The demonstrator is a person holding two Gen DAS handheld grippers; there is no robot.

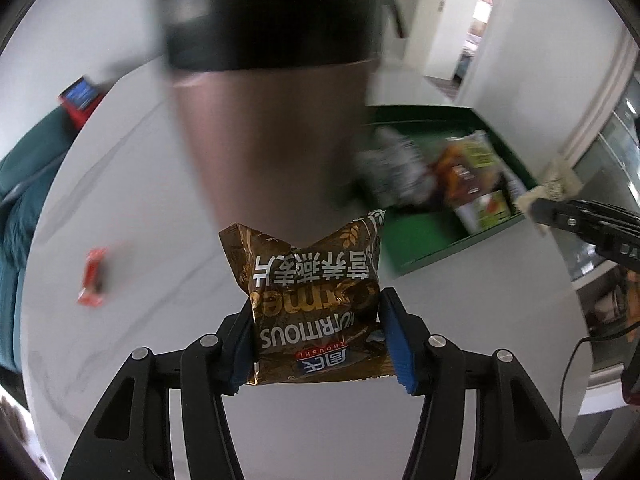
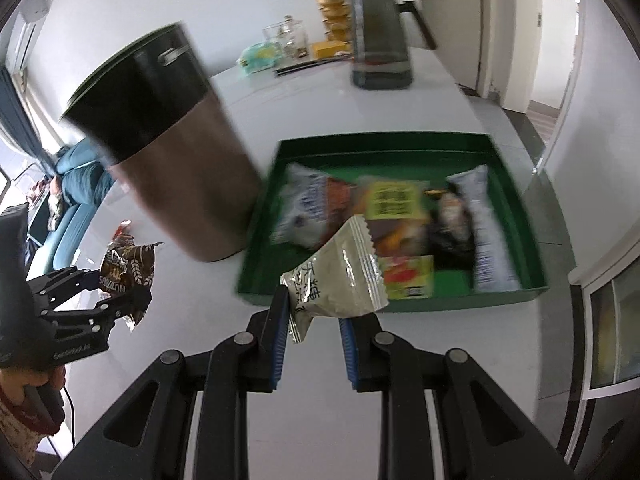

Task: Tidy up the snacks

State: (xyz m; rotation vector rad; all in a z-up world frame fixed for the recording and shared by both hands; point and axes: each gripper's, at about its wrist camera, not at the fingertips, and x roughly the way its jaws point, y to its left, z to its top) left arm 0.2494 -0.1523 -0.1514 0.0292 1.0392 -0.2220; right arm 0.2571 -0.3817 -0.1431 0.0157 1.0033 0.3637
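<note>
the left gripper (image 1: 316, 340) is clenched on a brown oatmeal packet (image 1: 312, 304), its blue pads pressing the packet's two sides, the packet lifted clear of the white table (image 1: 140, 200). the right gripper (image 2: 314, 334) shows a gap between its blue pads in its own view, yet a pale green sachet (image 2: 340, 280) sits at its fingertips, one corner against the left pad; it appears to be pinched there, held above the table's near edge. just beyond the sachet lies the green tray (image 2: 400, 144), holding several blurred snack packs. a copper and black canister (image 2: 172, 140) stands left of the tray, touching or nearly touching its left wall. a small red snack (image 1: 93, 278) lies alone on the table, well left of the brown packet.
</note>
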